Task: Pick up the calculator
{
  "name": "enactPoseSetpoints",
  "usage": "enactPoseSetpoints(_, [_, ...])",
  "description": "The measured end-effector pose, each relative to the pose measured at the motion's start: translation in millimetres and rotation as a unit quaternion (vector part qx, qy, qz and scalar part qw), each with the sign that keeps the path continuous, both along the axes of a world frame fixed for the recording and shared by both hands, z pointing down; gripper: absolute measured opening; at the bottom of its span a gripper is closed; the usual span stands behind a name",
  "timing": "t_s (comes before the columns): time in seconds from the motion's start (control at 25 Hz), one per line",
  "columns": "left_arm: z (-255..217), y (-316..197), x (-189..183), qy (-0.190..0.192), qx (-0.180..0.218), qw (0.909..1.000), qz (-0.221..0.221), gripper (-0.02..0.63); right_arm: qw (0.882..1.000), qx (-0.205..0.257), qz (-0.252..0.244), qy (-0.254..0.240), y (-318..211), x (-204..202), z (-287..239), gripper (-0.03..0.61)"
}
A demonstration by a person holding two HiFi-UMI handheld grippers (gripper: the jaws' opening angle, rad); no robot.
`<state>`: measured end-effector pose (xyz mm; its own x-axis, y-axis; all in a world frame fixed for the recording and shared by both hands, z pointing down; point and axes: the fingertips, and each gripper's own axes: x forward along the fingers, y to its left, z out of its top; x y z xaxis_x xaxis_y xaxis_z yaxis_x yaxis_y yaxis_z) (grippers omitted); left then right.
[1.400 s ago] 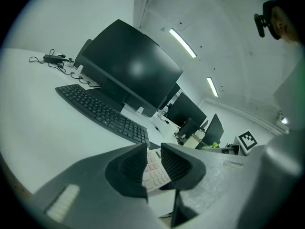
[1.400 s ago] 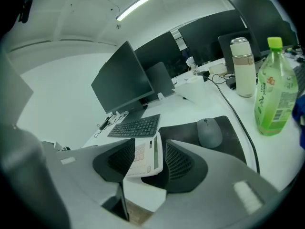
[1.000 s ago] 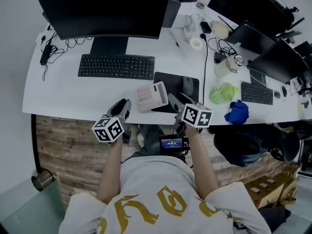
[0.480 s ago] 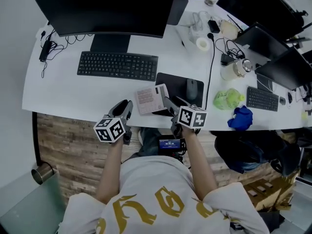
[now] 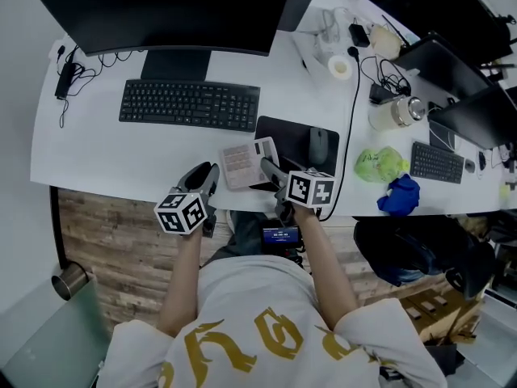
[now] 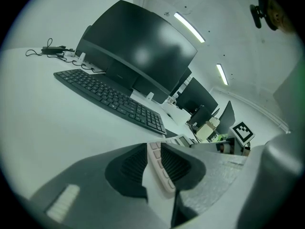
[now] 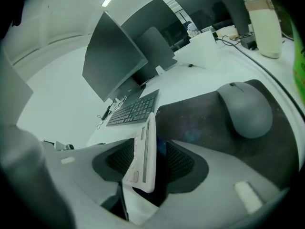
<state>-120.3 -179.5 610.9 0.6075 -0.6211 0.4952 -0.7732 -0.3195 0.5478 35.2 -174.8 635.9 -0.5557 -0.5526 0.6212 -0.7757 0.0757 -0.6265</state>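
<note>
The pale calculator (image 5: 245, 162) lies at the desk's front edge, its right end over the black mouse pad (image 5: 292, 136). My right gripper (image 5: 271, 170) has that end between its jaws. In the right gripper view the calculator (image 7: 144, 151) stands edge-on against the left pad (image 7: 120, 160), with a thin dark slit beside the right pad (image 7: 181, 162). My left gripper (image 5: 212, 170) is at the calculator's left edge. In the left gripper view a strip of calculator keys (image 6: 157, 165) fills the narrow gap between the two pads.
A grey mouse (image 5: 319, 145) sits on the pad just right of the calculator. Behind are a black keyboard (image 5: 190, 104) and a large monitor (image 5: 161, 10). A black cable (image 5: 349, 128) runs down the desk; a green bag (image 5: 377, 165) and blue cloth (image 5: 401, 196) lie right.
My right gripper has slid left and forward onto the calculator's right end. The left gripper and the calculator have barely moved.
</note>
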Motion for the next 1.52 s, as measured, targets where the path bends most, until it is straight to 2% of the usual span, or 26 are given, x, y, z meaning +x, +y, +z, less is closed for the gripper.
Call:
enactPoseSetpoints(0.36, [8.0, -1.3, 0.0, 0.005, -0.014, 0.9999, -0.003, 0.193, 1.000, -0.015, -0.009, -0.016, -2.9, -11.4, 10.4, 0.230])
enactPoseSetpoints(0.48, [9.8, -1.9, -1.0, 0.011, -0.017, 0.9998, -0.004, 0.193, 1.000, -0.004, -0.004, -0.008, -5.3, -9.6, 9.4, 0.181])
enactPoseSetpoints(0.68, [8.0, -5.8, -2.0, 0.027, -0.022, 0.9993, -0.014, 0.193, 0.999, -0.018, -0.021, -0.030, -3.0, -16.2, 10.0, 0.193])
enactPoseSetpoints(1.12, [9.7, -8.0, 1.1, 0.026, -0.028, 0.9993, 0.001, 0.193, 0.998, -0.031, -0.038, -0.034, -2.5, -17.1, 12.0, 0.149])
enactPoseSetpoints(1.52, [9.8, -9.4, -9.0, 0.042, -0.033, 0.9985, -0.014, 0.190, 0.998, -0.031, -0.028, -0.048, -4.3, -16.4, 10.8, 0.141])
